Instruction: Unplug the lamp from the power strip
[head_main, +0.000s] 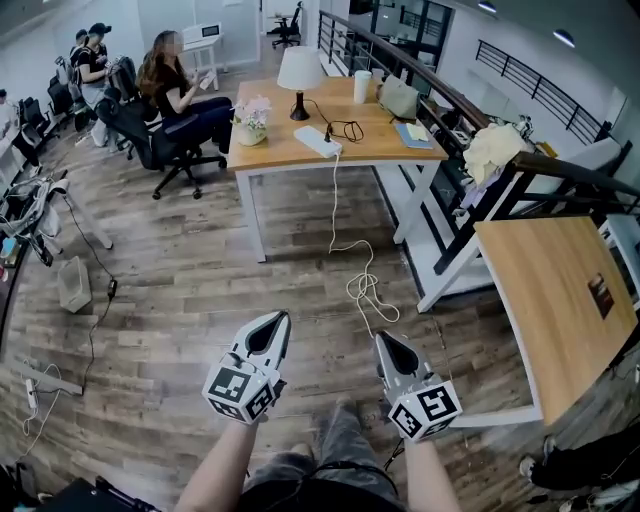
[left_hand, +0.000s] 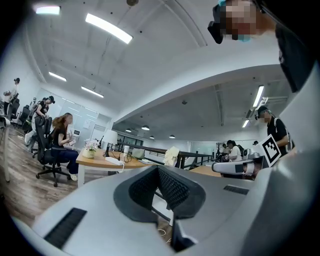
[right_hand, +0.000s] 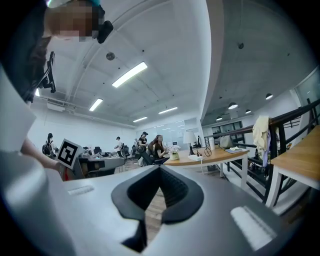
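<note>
A lamp (head_main: 299, 76) with a white shade stands on a wooden desk (head_main: 290, 152) far ahead of me. Its black cord (head_main: 346, 129) lies beside a white power strip (head_main: 317, 141) near the desk's front edge. The strip's white cable (head_main: 334, 200) hangs to the floor and ends in a loose coil (head_main: 369, 290). My left gripper (head_main: 274, 322) and right gripper (head_main: 386, 343) are held low, side by side over the wood floor, well short of the desk. Both are shut with nothing in them. Small in the distance are the lamp (right_hand: 189, 137) and the strip (left_hand: 114, 160).
A person sits on an office chair (head_main: 160, 150) left of the desk. A flower pot (head_main: 251, 122), a cup (head_main: 362, 86) and a bag (head_main: 399, 98) share the desk. A second table (head_main: 560, 300) stands at the right, behind it a dark railing (head_main: 560, 170). Cables (head_main: 90, 330) trail at the left.
</note>
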